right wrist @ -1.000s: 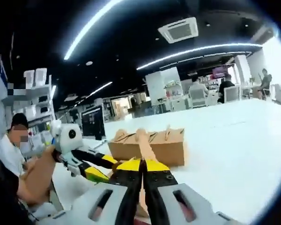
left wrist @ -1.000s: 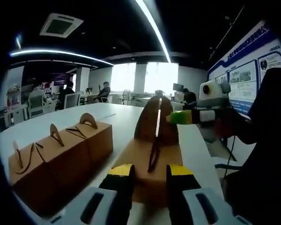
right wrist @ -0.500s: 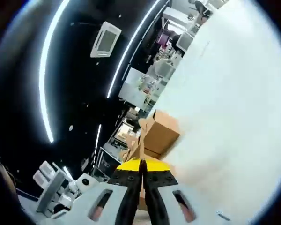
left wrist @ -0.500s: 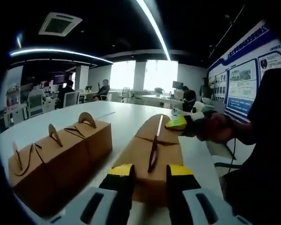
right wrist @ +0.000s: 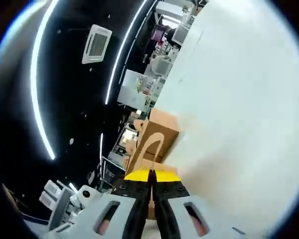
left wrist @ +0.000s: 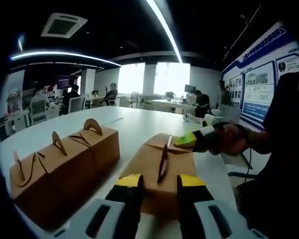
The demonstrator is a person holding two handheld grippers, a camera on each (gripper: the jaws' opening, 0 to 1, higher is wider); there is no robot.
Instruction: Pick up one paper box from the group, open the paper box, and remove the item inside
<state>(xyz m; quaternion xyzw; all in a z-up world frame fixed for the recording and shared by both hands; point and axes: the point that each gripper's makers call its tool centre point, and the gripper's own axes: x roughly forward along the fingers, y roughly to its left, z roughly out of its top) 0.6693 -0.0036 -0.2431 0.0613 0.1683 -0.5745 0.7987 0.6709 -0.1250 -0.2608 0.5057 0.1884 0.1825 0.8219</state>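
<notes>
The chosen paper box (left wrist: 162, 172) lies on the white table (left wrist: 134, 124) straight ahead of the left gripper (left wrist: 159, 191), whose yellow-tipped jaws stand apart with the box's near end between them; whether they press its sides cannot be told. The box's long axis runs away from this gripper, along its line of sight, with the handle slit down the middle of the top. At the far end the right gripper (left wrist: 189, 139) comes in from the right in a person's hand (left wrist: 229, 139), its tip on a folded-down top flap (left wrist: 164, 143). In the right gripper view the right gripper's jaws (right wrist: 150, 186) are drawn together, seemingly pinching brown card just ahead of them, though the held edge is hidden. The other boxes (left wrist: 65, 159) sit in a row to the left, just beside the chosen one. Judging from this, the flap end is nearer the right gripper, so opening falls to it while the left steadies the box
</notes>
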